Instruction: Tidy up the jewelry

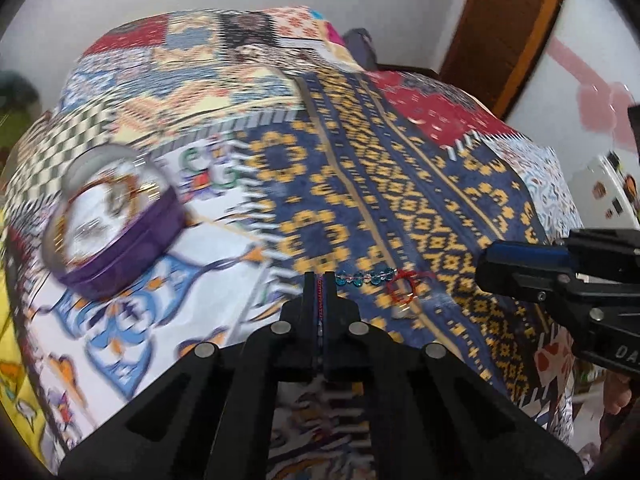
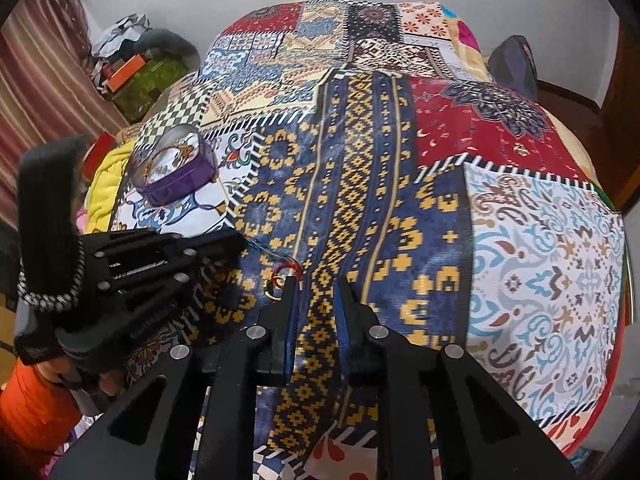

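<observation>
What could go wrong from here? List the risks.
1. The left claw pinches only one end of the bracelet, so it may slip out.
2. The dangling red loop could snag on the open right claw beside it.
3. The tin sits well off to the left.

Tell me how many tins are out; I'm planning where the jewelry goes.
1. The purple tin sits open on the quilt, far left of both grippers. Others may lie out of view.

- Before you, a bed covered by a patchwork quilt of navy, gold, red and white panels.
- A purple heart-shaped tin rests on the quilt's white patch, far left.
</observation>
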